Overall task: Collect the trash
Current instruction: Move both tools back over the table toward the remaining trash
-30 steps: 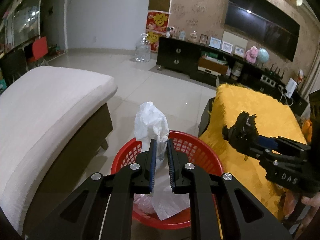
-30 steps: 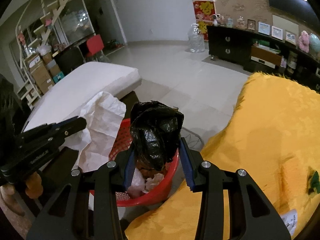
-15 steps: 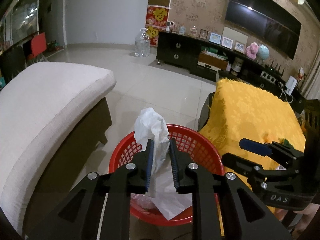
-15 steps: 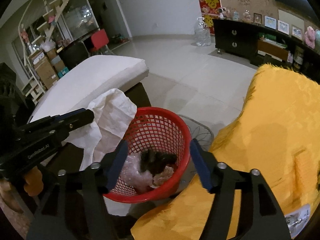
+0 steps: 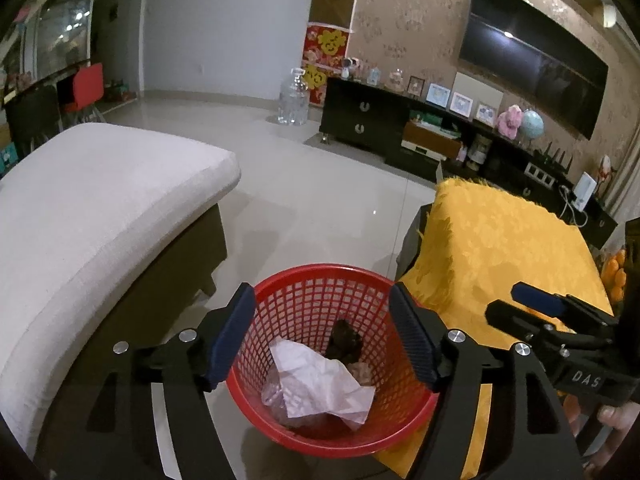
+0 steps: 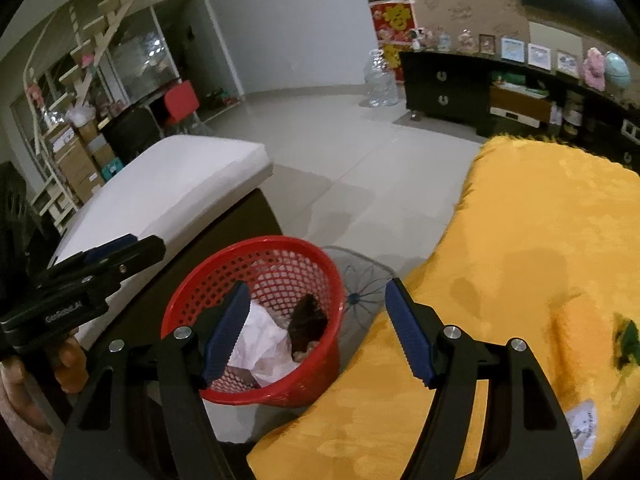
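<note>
Got the left tongs (image 5: 320, 289) spread wide and pinching nothing, hanging right above the round red plastic mesh basket (image 5: 320, 270). Same deal with the right tongs (image 6: 316, 285): wide apart, empty, parked over the near rim of that basket. Looking down between the left tongs, can see a crumpled white paper sheet (image 5: 320, 384) lying on top inside, with a scrunched black plastic wad (image 5: 346, 344) just behind it and some clear wrap underneath. So that lot counts as collected already, probably.

Moving outward: found the basket sitting on the floor, squeezed between a pale cushioned sofa (image 5: 100, 200) on the left and a tabletop under a fuzzy yellow cloth (image 6: 520, 240) on the right.

Now the bit that matters for the next move. Spotted a small white printed wrapper (image 6: 580, 424) lying flat on the yellow cloth, low and off to the right of the right tongs, well apart from the basket. Also a little green scrap (image 6: 626, 338) a bit further up that same edge, too blurry to say what exactly. Both to the right, so clearly closer to the right tongs than the left. Can't really make out a long axis on the wrapper from here, sitting too near the fisheye edge. Guessing a swing right and down, away from the basket, then back.
</note>
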Tool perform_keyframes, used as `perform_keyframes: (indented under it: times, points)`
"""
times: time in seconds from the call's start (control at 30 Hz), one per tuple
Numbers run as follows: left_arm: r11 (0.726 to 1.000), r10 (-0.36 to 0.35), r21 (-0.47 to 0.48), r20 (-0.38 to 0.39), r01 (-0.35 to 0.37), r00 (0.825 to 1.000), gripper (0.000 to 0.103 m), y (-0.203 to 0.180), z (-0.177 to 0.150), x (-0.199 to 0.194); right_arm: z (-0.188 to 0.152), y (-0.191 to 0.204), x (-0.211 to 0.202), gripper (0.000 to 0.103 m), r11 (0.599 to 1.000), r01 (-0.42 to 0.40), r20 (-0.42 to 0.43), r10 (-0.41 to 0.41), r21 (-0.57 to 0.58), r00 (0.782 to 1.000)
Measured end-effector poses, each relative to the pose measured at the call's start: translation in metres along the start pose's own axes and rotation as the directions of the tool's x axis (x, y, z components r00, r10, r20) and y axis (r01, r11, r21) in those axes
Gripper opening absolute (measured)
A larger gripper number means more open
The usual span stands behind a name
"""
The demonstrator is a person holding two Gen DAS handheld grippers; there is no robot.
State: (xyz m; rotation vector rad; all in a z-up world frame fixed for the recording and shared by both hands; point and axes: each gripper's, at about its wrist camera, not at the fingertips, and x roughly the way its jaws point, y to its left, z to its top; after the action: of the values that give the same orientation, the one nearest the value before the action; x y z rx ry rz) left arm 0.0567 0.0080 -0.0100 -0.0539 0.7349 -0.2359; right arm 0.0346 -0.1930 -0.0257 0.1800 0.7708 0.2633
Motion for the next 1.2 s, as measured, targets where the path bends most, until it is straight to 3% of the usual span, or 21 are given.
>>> perform_keyframes:
  times: [0.33,0.67,1.2]
  points:
    - [1.0,0.002,0.016,0.04,-0.003,0.999,0.073,-0.011,0.002,-0.004,0.004,-0.021,-0.029,0.071,0.996,0.091,0.077,-0.092,0.02,0.993]
    - [0.998,-0.031,0.055,0.048,0.028,0.998,0.074,-0.032,0.003,-0.005,-0.002,-0.051,-0.063,0.072,0.978,0.199,0.119,-0.205,0.054,0.972]
    - [0.983,-0.113,0.147,0.029,0.108,0.993,0.075,-0.082,-0.005,-0.001,-0.042,-0.123,-0.142,0.073,0.902,0.376,0.124,-0.407,0.214,0.905]
